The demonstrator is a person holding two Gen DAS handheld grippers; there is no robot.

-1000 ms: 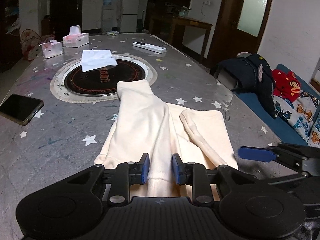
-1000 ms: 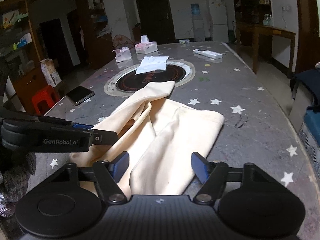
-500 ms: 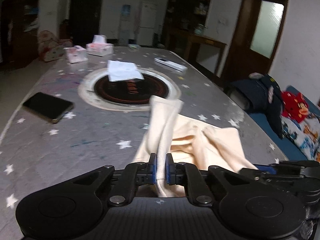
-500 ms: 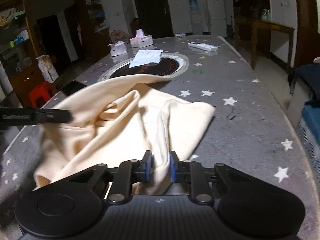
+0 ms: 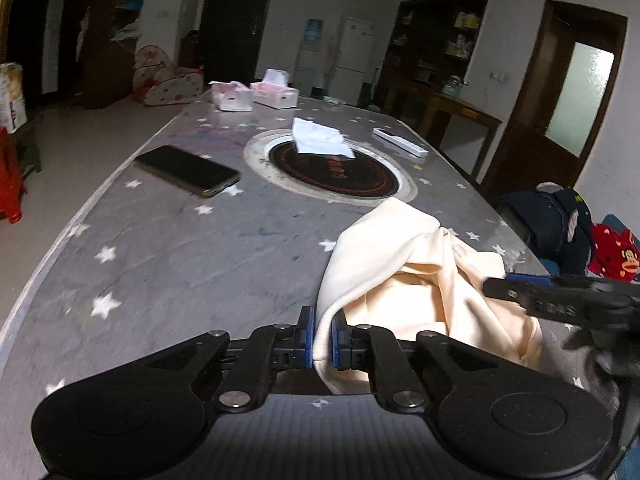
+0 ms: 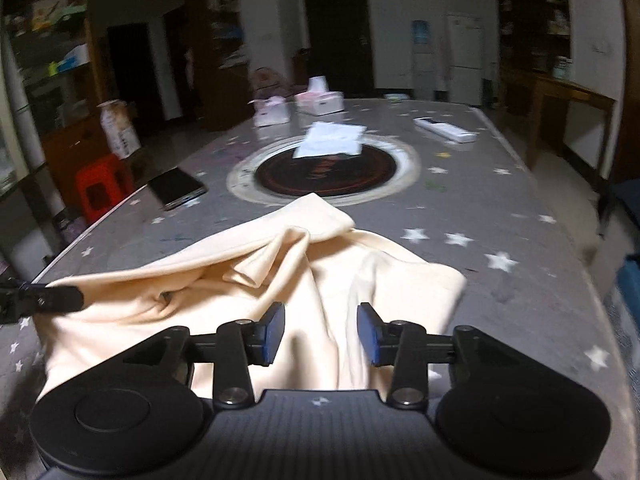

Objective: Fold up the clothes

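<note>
A cream garment (image 5: pixel 404 276) lies bunched on the grey star-patterned table (image 5: pixel 180 264). My left gripper (image 5: pixel 322 338) is shut on its near hem and holds that edge up off the table. In the right wrist view the same cream garment (image 6: pixel 280 280) spreads in loose folds, and my right gripper (image 6: pixel 320 332) stands open above it with cloth lying between its blue pads but not pinched. The right gripper's finger (image 5: pixel 552 300) shows at the right of the left wrist view. The left gripper's tip (image 6: pixel 48 302) shows at the left of the right wrist view.
A black phone (image 5: pixel 186 170) lies at the table's left. A round hotplate (image 5: pixel 332 168) sits mid-table with a white cloth (image 5: pixel 320 142) on it. Beyond are tissue boxes (image 5: pixel 274 92) and a remote (image 5: pixel 400 147). Dark clothes and a red toy (image 5: pixel 560 232) lie off the right edge.
My right gripper, shut on the garment half a second ago, has opened and let it go. The left gripper stays shut on the hem and has swung left, dragging the cloth into a bunch.
</note>
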